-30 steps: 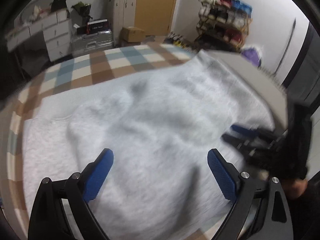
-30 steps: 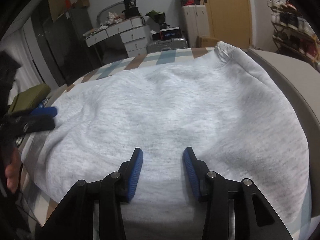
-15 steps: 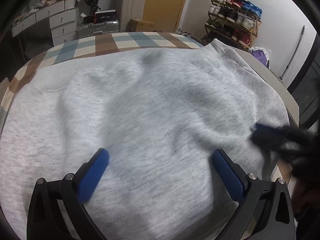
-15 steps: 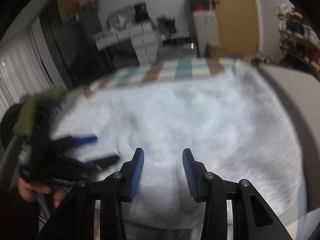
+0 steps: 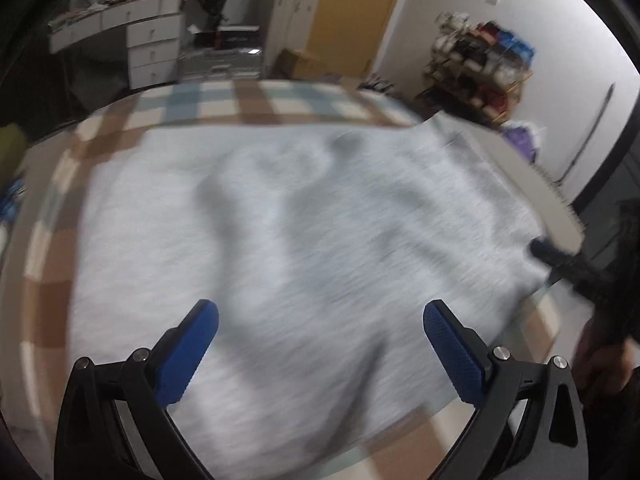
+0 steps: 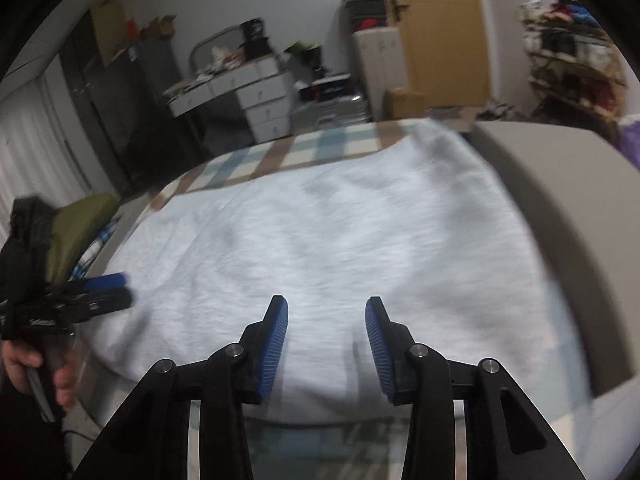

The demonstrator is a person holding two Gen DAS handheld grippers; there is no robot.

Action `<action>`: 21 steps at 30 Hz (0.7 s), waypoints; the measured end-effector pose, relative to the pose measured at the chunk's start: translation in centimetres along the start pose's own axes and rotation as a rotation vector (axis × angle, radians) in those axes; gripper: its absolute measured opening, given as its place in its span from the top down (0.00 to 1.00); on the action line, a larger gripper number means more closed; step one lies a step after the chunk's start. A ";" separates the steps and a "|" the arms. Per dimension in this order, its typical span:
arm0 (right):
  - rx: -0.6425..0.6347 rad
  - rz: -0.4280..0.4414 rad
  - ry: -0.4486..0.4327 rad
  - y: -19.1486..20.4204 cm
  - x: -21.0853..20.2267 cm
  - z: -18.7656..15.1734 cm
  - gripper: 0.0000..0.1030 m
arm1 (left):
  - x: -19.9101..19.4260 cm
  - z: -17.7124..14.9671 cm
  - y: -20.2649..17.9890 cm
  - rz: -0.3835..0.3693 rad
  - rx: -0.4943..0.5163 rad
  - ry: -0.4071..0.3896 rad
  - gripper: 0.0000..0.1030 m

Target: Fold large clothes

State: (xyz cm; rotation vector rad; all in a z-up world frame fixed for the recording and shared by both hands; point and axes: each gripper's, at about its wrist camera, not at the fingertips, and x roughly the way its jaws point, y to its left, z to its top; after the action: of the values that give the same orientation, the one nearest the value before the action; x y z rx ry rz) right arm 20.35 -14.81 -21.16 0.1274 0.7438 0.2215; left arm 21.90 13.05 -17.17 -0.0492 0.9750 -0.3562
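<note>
A large light grey sweatshirt [image 5: 304,232] lies spread on the checked table cover [image 5: 248,100]; it also shows in the right wrist view [image 6: 340,232]. My left gripper [image 5: 320,344] is wide open and empty, above the garment's near edge. My right gripper [image 6: 326,336] is open and empty, above the near edge too. In the left wrist view the right gripper [image 5: 568,264] shows at the garment's right corner. In the right wrist view the left gripper [image 6: 104,292] shows at the garment's left edge. Both views are motion-blurred.
A grey board [image 6: 560,200] lies along the sweatshirt's right side. An olive pouch [image 6: 80,216] sits at the table's left. Beyond the table stand a white drawer desk [image 5: 148,48], suitcases [image 5: 292,16], a wooden door [image 6: 440,28] and a shoe rack [image 5: 480,64].
Both grippers have pulled back from the sweatshirt toward its near edge and stayed open. The view has swung, showing more checked cover at the left and front.
</note>
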 end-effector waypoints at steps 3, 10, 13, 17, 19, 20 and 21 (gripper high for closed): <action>0.042 -0.098 0.057 -2.8 1.0 -0.7 0.52 | 2.2 -1.9 2.0 -0.011 -0.008 0.051 0.03; -0.006 -0.126 0.160 -2.7 2.7 -1.7 0.55 | 2.2 -2.5 1.0 0.025 0.069 0.029 0.02; -0.078 -0.123 0.102 -1.0 0.9 -0.3 0.56 | 2.2 -2.8 1.0 0.016 0.093 0.017 0.02; -0.075 -0.186 0.064 -2.0 1.4 1.4 0.55 | 1.9 -2.9 1.3 0.017 0.093 0.009 0.02; -0.033 -0.169 0.225 -3.7 5.2 0.5 0.53 | 1.9 -3.0 1.3 0.020 0.094 0.005 0.02; -0.048 -0.165 0.162 -3.5 4.7 0.5 0.54 | 1.9 -3.1 1.2 0.021 0.095 0.004 0.02; -0.074 -0.180 0.182 -3.3 4.7 0.5 0.54 | 1.9 -3.2 1.1 0.026 0.097 -0.001 0.02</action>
State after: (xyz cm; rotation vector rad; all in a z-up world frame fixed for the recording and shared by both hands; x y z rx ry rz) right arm 24.56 -16.87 -24.47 -0.0308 0.9215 0.0892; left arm 20.60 13.87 -20.71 0.0513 0.9558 -0.3788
